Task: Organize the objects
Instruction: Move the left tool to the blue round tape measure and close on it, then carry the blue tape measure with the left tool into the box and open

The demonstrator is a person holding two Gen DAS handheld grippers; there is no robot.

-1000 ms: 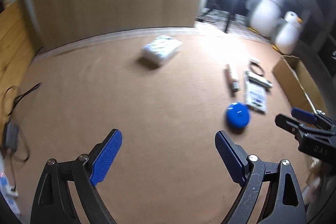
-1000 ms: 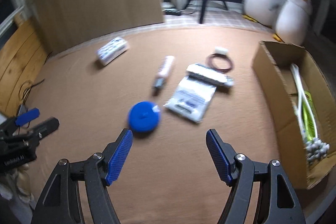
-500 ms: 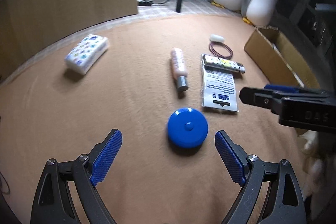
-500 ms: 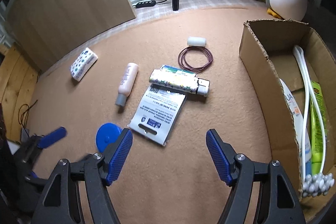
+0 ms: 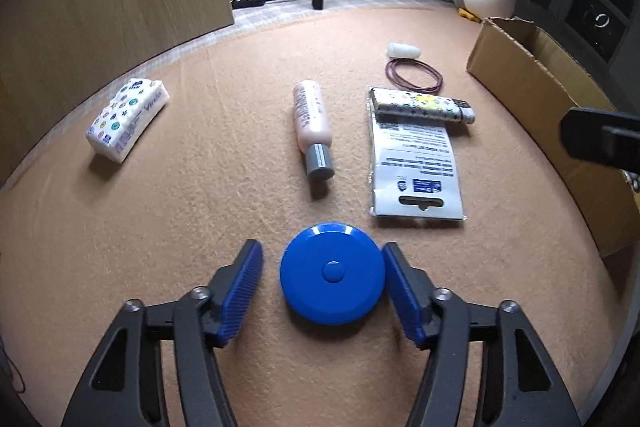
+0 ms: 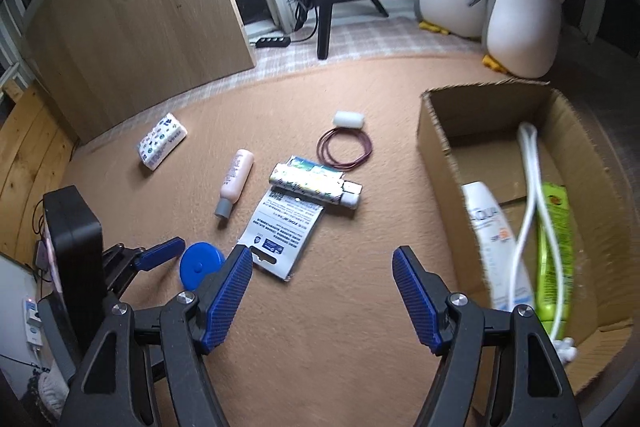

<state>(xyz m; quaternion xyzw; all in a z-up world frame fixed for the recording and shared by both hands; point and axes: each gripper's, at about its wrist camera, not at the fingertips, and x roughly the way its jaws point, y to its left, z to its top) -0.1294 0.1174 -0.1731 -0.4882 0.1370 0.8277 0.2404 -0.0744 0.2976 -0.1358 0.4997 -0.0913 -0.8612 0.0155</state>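
A round blue disc (image 5: pixel 332 273) with a small centre button is lying flat on the tan carpet (image 5: pixel 200 187), so it has no long axis. The left gripper (image 5: pixel 322 283) has just been closing around it; the right pad is touching, the left is apart. The right gripper (image 6: pixel 322 301) is hanging open and empty. No writing is readable on the disc.

You are seeing bare carpet (image 6: pixel 340 307) lying open under the right gripper (image 6: pixel 322 297); the cardboard box (image 6: pixel 436 143) wall is blocking its right side.
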